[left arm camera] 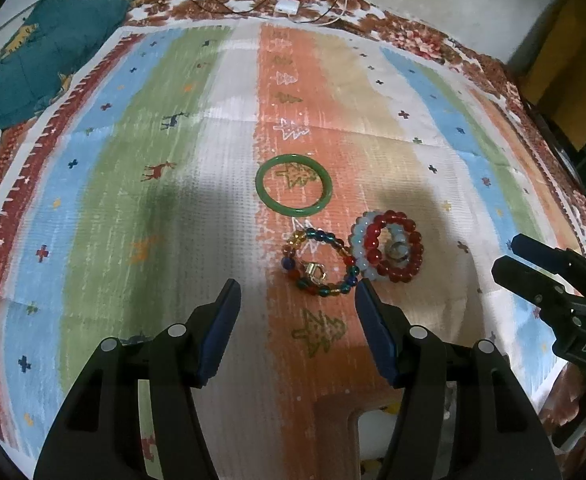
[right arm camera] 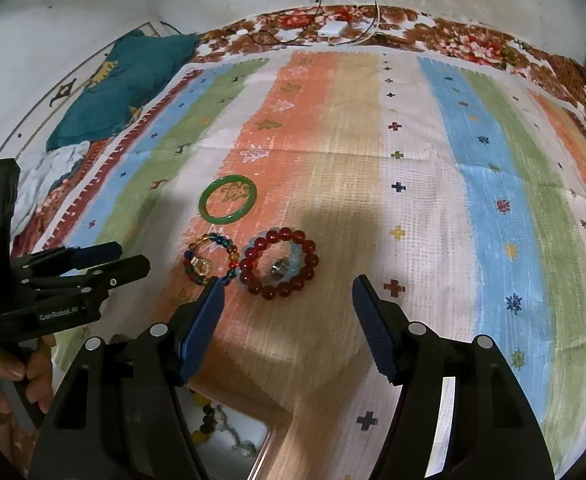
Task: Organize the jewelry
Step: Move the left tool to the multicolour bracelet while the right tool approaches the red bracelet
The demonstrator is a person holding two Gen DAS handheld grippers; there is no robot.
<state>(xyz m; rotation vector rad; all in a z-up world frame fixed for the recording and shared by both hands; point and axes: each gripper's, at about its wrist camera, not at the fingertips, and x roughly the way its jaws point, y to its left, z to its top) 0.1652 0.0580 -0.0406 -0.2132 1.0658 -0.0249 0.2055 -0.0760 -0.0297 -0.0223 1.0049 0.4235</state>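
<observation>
A green bangle (left arm camera: 293, 185) (right arm camera: 228, 199) lies flat on the striped cloth. Nearer lie a multicoloured bead bracelet (left arm camera: 320, 263) (right arm camera: 210, 259) with a gold charm inside, and a dark red bead bracelet (left arm camera: 395, 246) (right arm camera: 279, 263) stacked on a pale blue one, around a small silver ring. My left gripper (left arm camera: 297, 304) is open and empty, just short of the multicoloured bracelet. My right gripper (right arm camera: 287, 300) is open and empty, just short of the red bracelet. Each gripper shows in the other's view, the left (right arm camera: 127, 258) and the right (left arm camera: 507, 254).
A wooden box (right arm camera: 277, 432) with a white-lined compartment holding beads sits at the near edge below the grippers, also in the left wrist view (left arm camera: 333, 412). A teal cushion (right arm camera: 129, 80) lies far left. A white charger and cables (right arm camera: 333, 28) lie at the far edge.
</observation>
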